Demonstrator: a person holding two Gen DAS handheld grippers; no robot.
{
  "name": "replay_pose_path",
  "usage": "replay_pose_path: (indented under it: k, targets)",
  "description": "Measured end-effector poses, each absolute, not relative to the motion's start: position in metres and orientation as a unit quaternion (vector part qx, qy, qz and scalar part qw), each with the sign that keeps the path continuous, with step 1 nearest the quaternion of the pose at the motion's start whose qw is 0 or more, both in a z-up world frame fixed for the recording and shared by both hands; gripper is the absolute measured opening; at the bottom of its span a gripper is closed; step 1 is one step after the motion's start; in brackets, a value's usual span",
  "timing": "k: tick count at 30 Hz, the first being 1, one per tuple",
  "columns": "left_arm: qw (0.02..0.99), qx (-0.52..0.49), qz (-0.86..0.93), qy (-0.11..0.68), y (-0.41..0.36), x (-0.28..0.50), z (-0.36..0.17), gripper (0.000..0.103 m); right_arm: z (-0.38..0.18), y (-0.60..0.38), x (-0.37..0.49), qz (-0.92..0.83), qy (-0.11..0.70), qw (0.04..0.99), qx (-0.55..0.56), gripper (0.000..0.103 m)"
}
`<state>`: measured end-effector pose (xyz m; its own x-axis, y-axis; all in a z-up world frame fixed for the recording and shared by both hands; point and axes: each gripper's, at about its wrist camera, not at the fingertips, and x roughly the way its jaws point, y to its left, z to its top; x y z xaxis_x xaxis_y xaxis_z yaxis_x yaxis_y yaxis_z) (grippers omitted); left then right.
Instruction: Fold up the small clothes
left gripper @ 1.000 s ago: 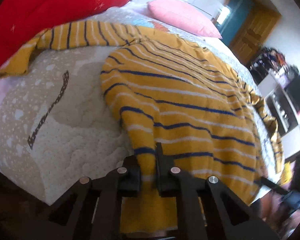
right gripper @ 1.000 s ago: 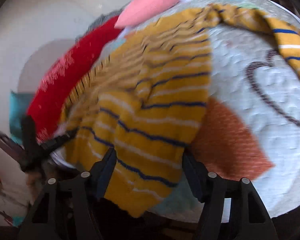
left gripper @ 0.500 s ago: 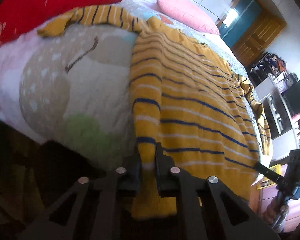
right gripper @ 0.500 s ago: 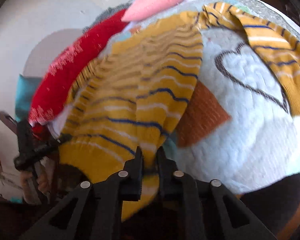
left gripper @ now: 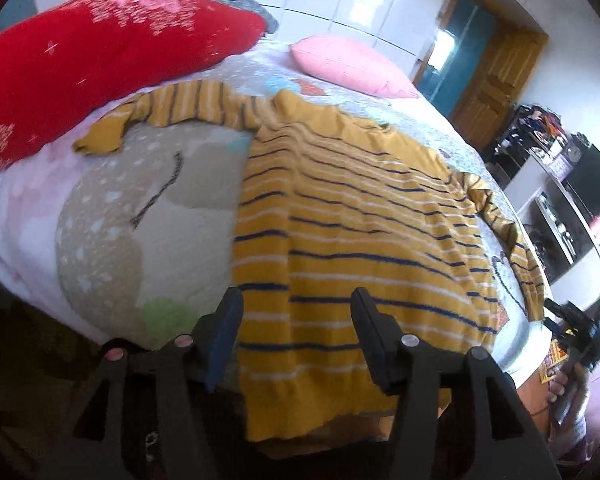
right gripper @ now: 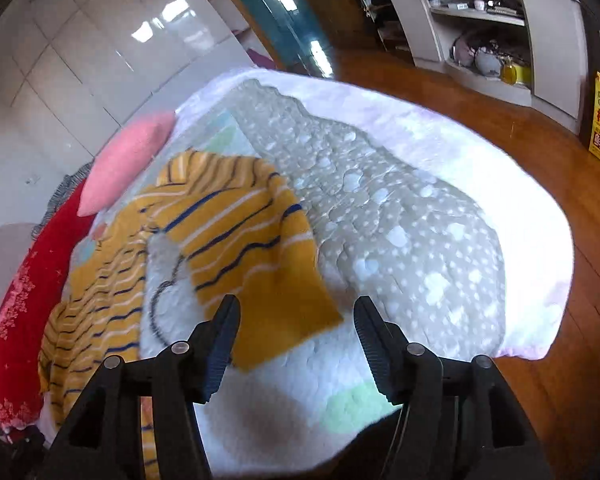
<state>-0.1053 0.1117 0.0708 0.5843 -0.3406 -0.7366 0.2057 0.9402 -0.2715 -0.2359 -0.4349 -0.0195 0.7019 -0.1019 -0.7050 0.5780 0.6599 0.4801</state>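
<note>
A yellow sweater with navy and white stripes lies spread flat on the bed, its hem hanging over the near edge. One sleeve stretches to the far left. My left gripper is open and empty just above the hem. In the right wrist view the sweater's other sleeve lies on the quilt, its cuff toward me. My right gripper is open and empty just above that cuff.
A red pillow and a pink pillow lie at the bed's head. The quilted bedspread extends to the right. Wooden floor, a shelf unit and a door surround the bed.
Both grippers have opened and let go of the sweater's hem. The sweater now lies flat on the bed. The right gripper has swung right to the sleeve.
</note>
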Motion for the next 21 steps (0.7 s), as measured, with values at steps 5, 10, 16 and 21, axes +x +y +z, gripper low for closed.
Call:
replay_pose_path:
  k: [5,10,16,21]
  targets:
    - [0.889,-0.052,-0.171,0.422,0.087,-0.104,0.082,0.055,-0.019,-0.438,-0.206,-0.157,0.340,0.862,0.340,0.010]
    - [0.902,-0.017,-0.160,0.400,0.081,-0.105,0.093,0.060,0.024,-0.475,-0.223,-0.224,0.296,0.875,0.311,0.010]
    - [0.902,-0.029,-0.150,0.404,0.086,-0.097,0.091,0.061,0.071,-0.550,-0.231,-0.318,0.256,0.861,0.304,0.010]
    - [0.897,-0.022,-0.139,0.418,0.086,-0.094,0.082,0.070,0.090,-0.537,-0.216,-0.293,0.260,0.878,0.276,0.010]
